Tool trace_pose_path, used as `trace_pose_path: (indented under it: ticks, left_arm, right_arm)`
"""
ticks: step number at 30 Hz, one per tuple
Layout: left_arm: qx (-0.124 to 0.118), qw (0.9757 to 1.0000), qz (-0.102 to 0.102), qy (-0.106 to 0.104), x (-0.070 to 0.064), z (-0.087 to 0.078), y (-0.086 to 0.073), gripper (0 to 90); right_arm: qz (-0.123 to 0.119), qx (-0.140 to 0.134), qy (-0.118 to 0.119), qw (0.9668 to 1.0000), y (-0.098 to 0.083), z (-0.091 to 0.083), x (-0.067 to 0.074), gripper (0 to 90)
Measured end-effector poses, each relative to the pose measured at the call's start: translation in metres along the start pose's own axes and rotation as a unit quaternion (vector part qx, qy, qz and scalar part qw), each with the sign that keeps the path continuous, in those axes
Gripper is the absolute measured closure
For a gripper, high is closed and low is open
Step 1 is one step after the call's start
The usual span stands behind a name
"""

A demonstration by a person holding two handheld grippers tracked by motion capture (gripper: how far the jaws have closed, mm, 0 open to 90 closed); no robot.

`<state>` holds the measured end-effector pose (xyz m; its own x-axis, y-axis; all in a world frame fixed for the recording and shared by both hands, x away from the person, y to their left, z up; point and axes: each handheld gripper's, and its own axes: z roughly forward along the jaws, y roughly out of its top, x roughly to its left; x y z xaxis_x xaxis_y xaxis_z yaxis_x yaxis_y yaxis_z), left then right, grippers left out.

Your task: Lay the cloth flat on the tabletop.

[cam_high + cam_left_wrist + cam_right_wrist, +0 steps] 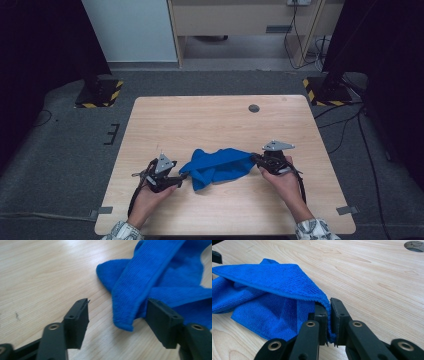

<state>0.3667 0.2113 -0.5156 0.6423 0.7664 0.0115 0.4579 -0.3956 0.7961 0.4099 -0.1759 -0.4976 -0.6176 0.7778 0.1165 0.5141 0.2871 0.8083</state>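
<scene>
Wooden table (150,120), blue cloth (216,167) pinched in right hand-held gripper (329,322), left hand-held gripper (117,315) open around its corner.

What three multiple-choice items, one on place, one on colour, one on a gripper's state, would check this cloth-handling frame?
1. Where does the blue microfibre cloth lie?
A. on the floor
B. on the wooden table, between the two grippers
C. over the table's far edge

2. What colour is the cloth?
A. red
B. white
C. blue

3. How does the right gripper stand?
A. shut on a corner of the cloth
B. wide open above the cloth
C. shut on nothing

Answers: 1 B, the high view shows it between the grippers; 2 C, it is blue in every view; 3 A, the right gripper view shows cloth pinched between the jaws.
</scene>
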Motion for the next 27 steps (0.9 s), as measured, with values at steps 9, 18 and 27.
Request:
trace_pose_path:
  ticks: [9, 18, 27]
  left_arm:
    - [-0.005, 0.9999, 0.007, -0.008, -0.001, 0.001, 0.005, 60.1]
    - [-0.014, 0.9998, -0.008, -0.012, 0.006, 0.005, 0.013, 87.6]
    - [-0.036, 0.9991, -0.022, -0.011, 0.010, 0.000, 0.024, 88.5]
  right_arm:
    - [-0.001, 0.000, 0.001, 1.0000, 0.000, 0.000, 0.000, 83.7]
    - [-0.004, -0.006, 0.002, 1.0000, 0.001, 0.000, 0.000, 83.5]
    - [-0.002, -0.009, 0.001, 1.0000, 0.002, -0.002, -0.002, 82.2]
